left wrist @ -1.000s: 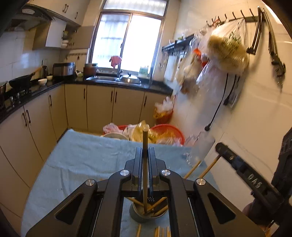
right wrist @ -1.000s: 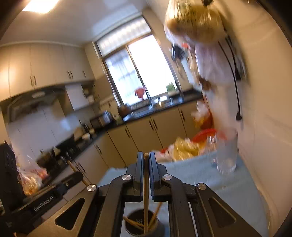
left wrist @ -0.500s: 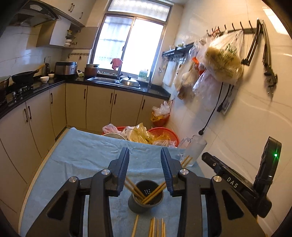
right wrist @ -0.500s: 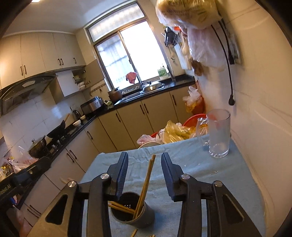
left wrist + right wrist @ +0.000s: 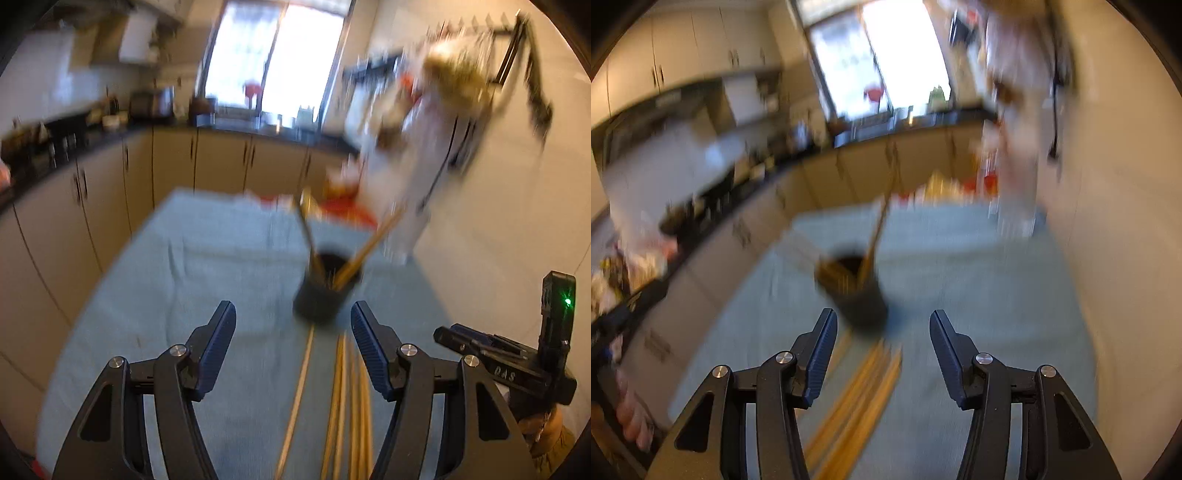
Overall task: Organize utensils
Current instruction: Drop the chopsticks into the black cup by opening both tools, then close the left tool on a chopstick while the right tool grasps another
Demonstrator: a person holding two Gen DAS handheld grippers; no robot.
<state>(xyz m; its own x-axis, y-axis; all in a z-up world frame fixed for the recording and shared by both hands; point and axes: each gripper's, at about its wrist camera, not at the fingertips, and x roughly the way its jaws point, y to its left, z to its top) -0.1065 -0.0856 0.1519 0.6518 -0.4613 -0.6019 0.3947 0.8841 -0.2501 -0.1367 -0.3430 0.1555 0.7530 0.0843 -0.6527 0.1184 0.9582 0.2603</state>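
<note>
A dark round utensil holder (image 5: 320, 291) stands on the blue-grey cloth (image 5: 207, 266) with several wooden chopsticks (image 5: 373, 242) leaning in it. More chopsticks (image 5: 345, 398) lie flat on the cloth in front of it. My left gripper (image 5: 293, 321) is open and empty, just short of the holder and above the loose chopsticks. In the right wrist view the holder (image 5: 857, 295) is blurred, with loose chopsticks (image 5: 857, 398) below it. My right gripper (image 5: 882, 330) is open and empty, close behind the holder. The right gripper's body (image 5: 517, 365) shows at the left view's right edge.
A clear glass mug (image 5: 1015, 218) stands at the far right of the cloth by the tiled wall. Plastic bags and a red basket (image 5: 347, 210) sit past the table's far edge. Bags (image 5: 443, 92) hang on the wall. Kitchen cabinets (image 5: 92, 199) run along the left.
Both grippers let go of their chopsticks, which now stand in the holder. Both have opened wider, pulled back and tilted down, so the loose chopsticks on the cloth come into view. Both views are motion-blurred.
</note>
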